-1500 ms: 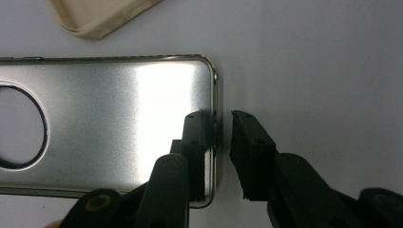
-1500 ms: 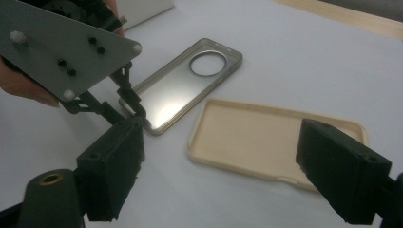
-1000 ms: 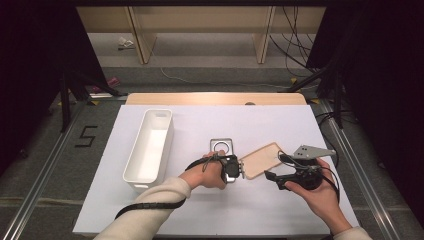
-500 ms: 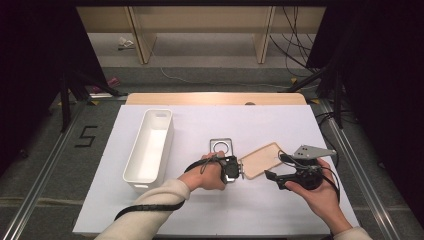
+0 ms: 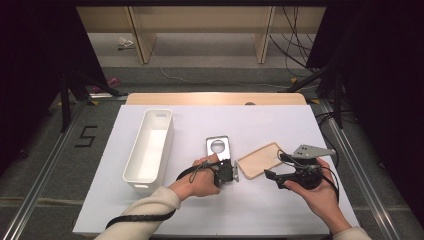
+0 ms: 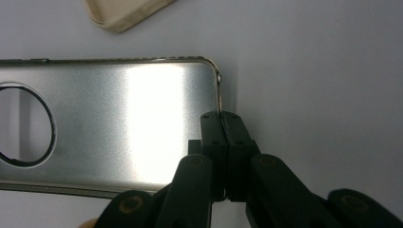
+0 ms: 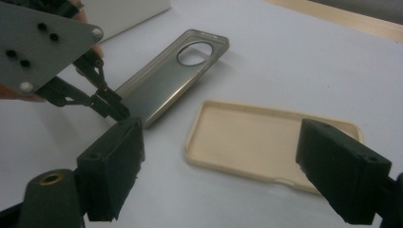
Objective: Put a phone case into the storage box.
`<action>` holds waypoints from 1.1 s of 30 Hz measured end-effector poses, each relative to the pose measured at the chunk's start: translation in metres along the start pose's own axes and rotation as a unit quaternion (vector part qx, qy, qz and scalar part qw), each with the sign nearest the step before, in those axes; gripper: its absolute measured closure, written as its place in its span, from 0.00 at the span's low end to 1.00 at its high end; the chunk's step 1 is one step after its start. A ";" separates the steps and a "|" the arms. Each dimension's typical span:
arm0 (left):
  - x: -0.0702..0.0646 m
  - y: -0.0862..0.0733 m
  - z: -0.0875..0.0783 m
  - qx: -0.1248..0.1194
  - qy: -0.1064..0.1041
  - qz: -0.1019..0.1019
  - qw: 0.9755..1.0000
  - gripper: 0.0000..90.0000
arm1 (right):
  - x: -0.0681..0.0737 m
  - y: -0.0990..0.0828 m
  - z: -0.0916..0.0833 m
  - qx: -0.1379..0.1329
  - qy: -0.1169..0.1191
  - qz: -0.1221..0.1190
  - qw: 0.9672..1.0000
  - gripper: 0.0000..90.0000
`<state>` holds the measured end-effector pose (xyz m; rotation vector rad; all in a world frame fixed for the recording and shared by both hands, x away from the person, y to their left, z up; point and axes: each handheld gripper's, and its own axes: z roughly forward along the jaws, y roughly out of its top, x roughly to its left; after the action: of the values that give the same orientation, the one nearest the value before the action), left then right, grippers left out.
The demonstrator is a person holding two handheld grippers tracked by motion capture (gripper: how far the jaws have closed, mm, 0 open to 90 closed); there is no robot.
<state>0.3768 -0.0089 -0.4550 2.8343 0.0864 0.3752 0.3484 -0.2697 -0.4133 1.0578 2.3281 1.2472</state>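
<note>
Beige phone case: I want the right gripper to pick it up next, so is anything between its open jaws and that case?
Nothing visible. The right gripper faces the beige phone case across bare white table; the silver metal phone case lies off to one side.

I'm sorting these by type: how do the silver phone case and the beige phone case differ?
The silver phone case is shiny metal with a big round hole; the beige phone case is matte, with no such hole visible. The silver one has the left tongs shut on its edge; the beige one lies untouched between the right tongs' open jaws. Both lie flat on the white table.
</note>
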 end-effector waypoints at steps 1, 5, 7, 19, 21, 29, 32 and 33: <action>0.000 0.000 0.000 0.000 0.000 0.000 1.000 0.99 | 0.000 0.000 0.000 0.000 0.000 0.000 1.000 0.19; -0.007 -0.007 -0.002 -0.008 0.009 -0.006 1.000 0.99 | 0.003 0.003 0.005 -0.003 0.009 0.009 1.000 0.19; -0.012 -0.009 -0.007 -0.019 0.023 -0.002 1.000 0.99 | 0.006 0.006 0.007 -0.005 0.010 0.008 1.000 0.19; -0.031 -0.010 -0.021 -0.047 0.047 0.024 0.998 0.99 | 0.019 0.024 0.033 -0.006 0.026 0.000 1.000 0.19; -0.034 -0.009 -0.023 -0.052 0.047 0.032 0.997 0.99 | 0.022 0.027 0.039 -0.005 0.030 -0.003 1.000 0.20; -0.040 -0.003 -0.032 -0.063 0.054 0.046 0.996 0.99 | 0.022 0.038 0.058 -0.002 0.033 -0.001 0.999 0.20; -0.042 0.000 -0.034 -0.069 0.057 0.050 0.995 0.99 | 0.020 0.042 0.066 -0.001 0.037 0.007 0.999 0.21; -0.042 0.000 -0.035 -0.070 0.058 0.052 0.995 0.99 | 0.019 0.043 0.068 0.000 0.038 0.011 0.999 0.21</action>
<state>0.3271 -0.0035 -0.4331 2.6849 -0.0626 0.5459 0.3931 -0.2004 -0.4164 1.0562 2.3789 1.3173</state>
